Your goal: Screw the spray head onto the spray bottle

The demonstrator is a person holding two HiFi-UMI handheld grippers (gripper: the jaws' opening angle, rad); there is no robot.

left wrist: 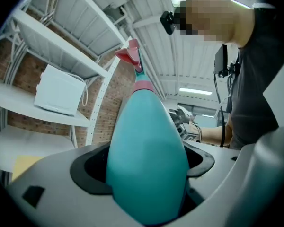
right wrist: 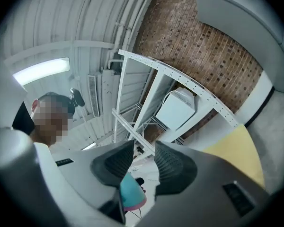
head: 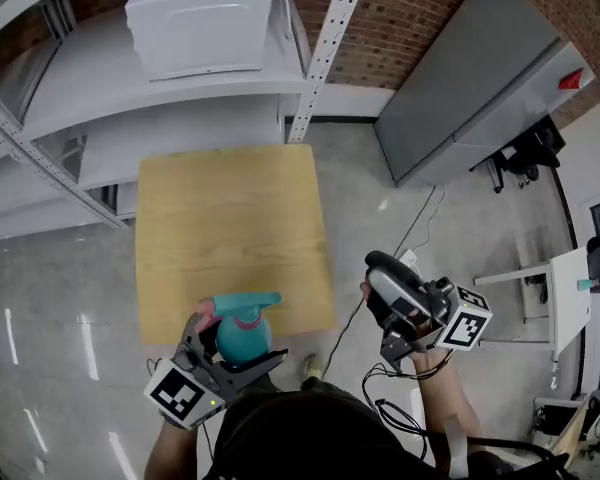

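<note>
— Holding the spray bottle (head: 243, 340) in my left tongs (head: 232, 356): they are clamped round its teal belly, over the near edge of the wooden worktop (head: 230, 218), close to my body.

— And the spray head?

— The spray head (head: 248, 305) sits on the neck, with a pink collar (left wrist: 143, 85) just under it. From here I cannot tell whether it is screwed fully home.

— Where are your right tongs?

— My right tongs (right wrist: 143, 167) are off to the right of the worktop, well apart from the bottle. They stand a little way open, with nothing between them.

— So how would you finish it well?

— I judge the job is at the tightening stage. I would bring the right tongs across and close them on the pink collar, not higher up on the head itself, which could flex or swing round. The left tongs need to hold the bottle steady. Its body tapers and looks smooth, so it may twist in the grip if I turn hard. Short turns work best: turn, let go, take hold again. If the collar sits tilted, I would back it off and start the thread straight before tightening.
</note>
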